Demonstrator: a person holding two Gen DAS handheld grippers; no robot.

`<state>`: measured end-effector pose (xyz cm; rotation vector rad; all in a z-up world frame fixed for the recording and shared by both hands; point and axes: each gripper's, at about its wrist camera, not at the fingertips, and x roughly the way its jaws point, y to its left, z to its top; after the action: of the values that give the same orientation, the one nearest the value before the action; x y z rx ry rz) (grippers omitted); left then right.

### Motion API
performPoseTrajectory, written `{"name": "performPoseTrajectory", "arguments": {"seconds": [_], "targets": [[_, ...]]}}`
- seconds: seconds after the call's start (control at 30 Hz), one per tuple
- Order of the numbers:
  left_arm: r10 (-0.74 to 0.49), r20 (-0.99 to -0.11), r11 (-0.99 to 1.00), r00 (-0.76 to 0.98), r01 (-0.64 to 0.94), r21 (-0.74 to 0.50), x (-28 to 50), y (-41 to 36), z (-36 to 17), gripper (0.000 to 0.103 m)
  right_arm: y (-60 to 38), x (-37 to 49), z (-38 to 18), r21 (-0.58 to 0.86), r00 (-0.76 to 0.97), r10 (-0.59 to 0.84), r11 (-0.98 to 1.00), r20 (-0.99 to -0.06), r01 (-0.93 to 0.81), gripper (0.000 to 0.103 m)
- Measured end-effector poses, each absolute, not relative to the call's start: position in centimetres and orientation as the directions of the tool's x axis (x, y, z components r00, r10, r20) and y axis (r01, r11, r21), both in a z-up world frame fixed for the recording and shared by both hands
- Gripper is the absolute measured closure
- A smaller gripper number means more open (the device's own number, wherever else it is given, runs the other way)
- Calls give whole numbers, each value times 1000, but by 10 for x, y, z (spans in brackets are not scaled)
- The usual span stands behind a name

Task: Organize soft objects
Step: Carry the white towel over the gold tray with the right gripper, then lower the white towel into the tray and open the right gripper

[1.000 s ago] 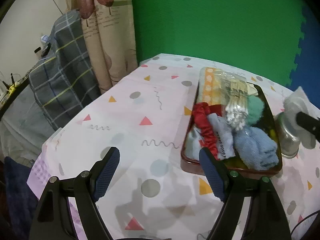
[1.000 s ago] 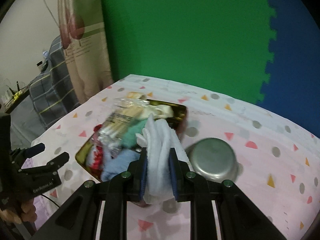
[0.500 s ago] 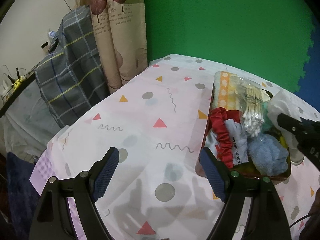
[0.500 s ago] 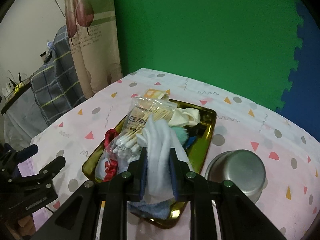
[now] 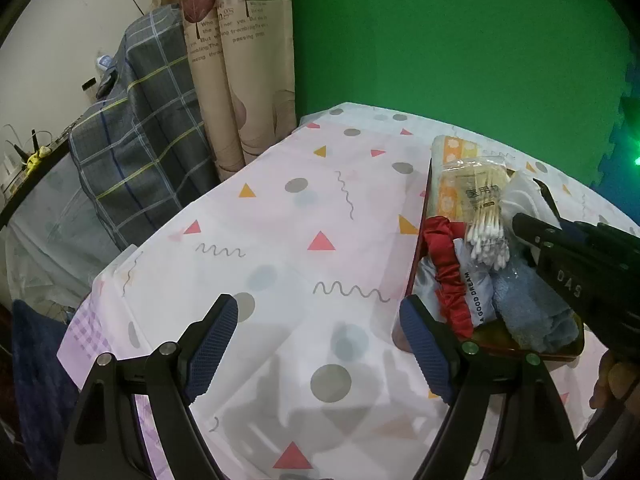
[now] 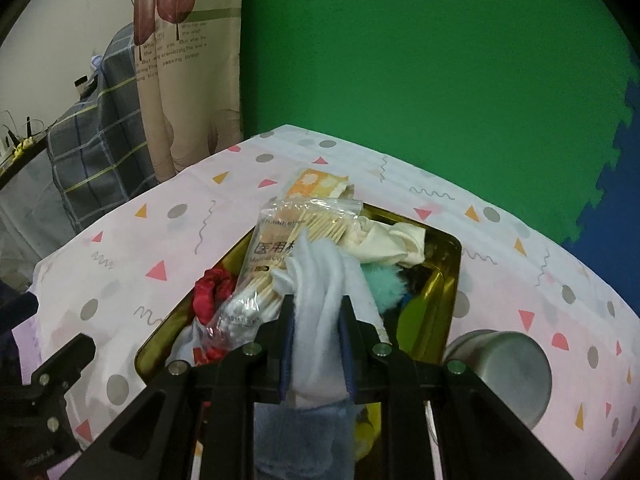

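Note:
My right gripper point(image 6: 317, 304) is shut on a white fleece cloth point(image 6: 320, 272), which hangs over the gold tray point(image 6: 450, 246). The tray holds a bag of cotton swabs point(image 6: 280, 248), a red scrunchie point(image 6: 212, 288), a cream cloth point(image 6: 388, 240), a teal pom point(image 6: 384, 284) and a blue towel point(image 6: 296, 432). In the left wrist view the right gripper point(image 5: 532, 208) comes in from the right above the tray point(image 5: 416, 264), with the white cloth point(image 5: 520, 192) in it. My left gripper point(image 5: 318, 320) stands open over the patterned tablecloth, left of the tray, with nothing between its fingers.
A steel bowl point(image 6: 500, 372) stands just right of the tray. A plaid cloth point(image 5: 140, 148) and a curtain point(image 5: 240, 80) hang beyond the table's left edge. A green wall point(image 5: 440, 40) backs the table. A person's hand point(image 5: 612, 380) holds the right gripper.
My right gripper has carried the white cloth from beside the bowl to over the tray and a little lower. The left gripper has stayed open and almost still.

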<state>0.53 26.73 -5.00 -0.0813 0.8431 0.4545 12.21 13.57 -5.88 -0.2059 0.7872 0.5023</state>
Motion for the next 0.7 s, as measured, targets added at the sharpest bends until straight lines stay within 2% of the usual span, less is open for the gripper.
{"name": "performPoseTrajectory", "arguments": {"seconds": [0.2, 0.3, 0.37, 0.43, 0.7], "targets": [[353, -737, 902, 576, -419, 105, 5, 267, -50, 22, 139, 116, -61, -3, 605, 353, 862, -713, -507, 79], [353, -738, 903, 575, -415, 109, 6, 267, -51, 22, 137, 114, -58, 19, 598, 366, 862, -713, -506, 66], [351, -739, 905, 574, -411, 111, 6, 266, -52, 22, 136, 111, -56, 20, 600, 367, 863, -711, -505, 54], [351, -739, 906, 575, -409, 112, 5, 265, -52, 22, 135, 107, -54, 27, 598, 371, 863, -710, -504, 49], [350, -734, 907, 581, -406, 112, 4, 263, -51, 22, 132, 96, -49, 24, 605, 368, 866, -706, -499, 42]]}}
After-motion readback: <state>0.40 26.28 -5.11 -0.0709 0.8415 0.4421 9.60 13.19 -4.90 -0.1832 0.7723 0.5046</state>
